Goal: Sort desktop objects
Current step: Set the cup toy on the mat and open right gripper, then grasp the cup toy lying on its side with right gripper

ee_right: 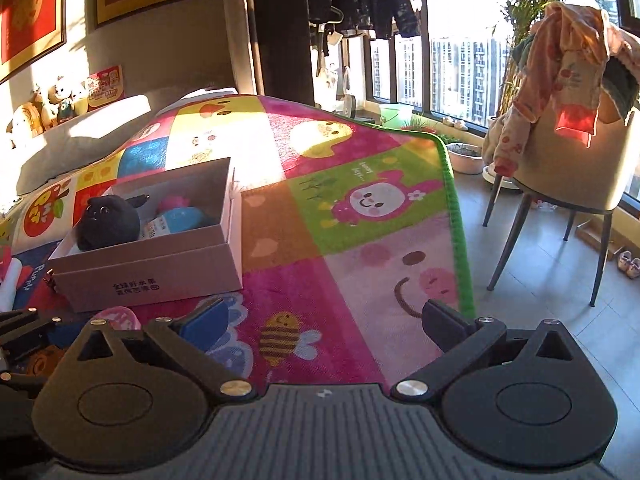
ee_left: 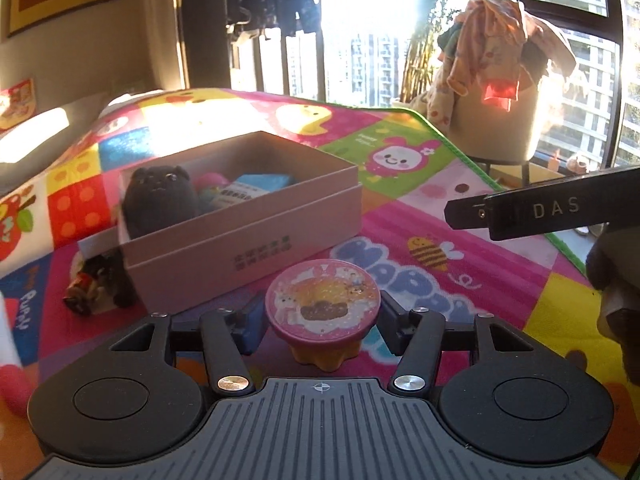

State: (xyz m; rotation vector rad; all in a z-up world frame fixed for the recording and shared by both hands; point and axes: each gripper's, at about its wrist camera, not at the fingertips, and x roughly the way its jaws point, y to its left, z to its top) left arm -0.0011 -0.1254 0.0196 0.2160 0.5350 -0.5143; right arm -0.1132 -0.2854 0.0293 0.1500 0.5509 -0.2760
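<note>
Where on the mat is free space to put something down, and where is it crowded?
Free: the mat right of the cardboard box, up to its green edge, around the bee print. Crowded: inside the box with the black plush, and left of it, where small toys lie.

- Your left gripper (ee_left: 322,316) is black with blue pads, and so is the right gripper (ee_right: 326,322).
- The toy cup (ee_left: 323,312) has a pink lid printed with cartoon animals and a brown cloud shape, over a yellow base.
- The box (ee_left: 244,216) is pale pink with dark lettering.
- The plush (ee_left: 158,196) is black.
- The blanket (ee_right: 340,208) is patchwork: pink, green, yellow, blue, with a striped bee.
</note>
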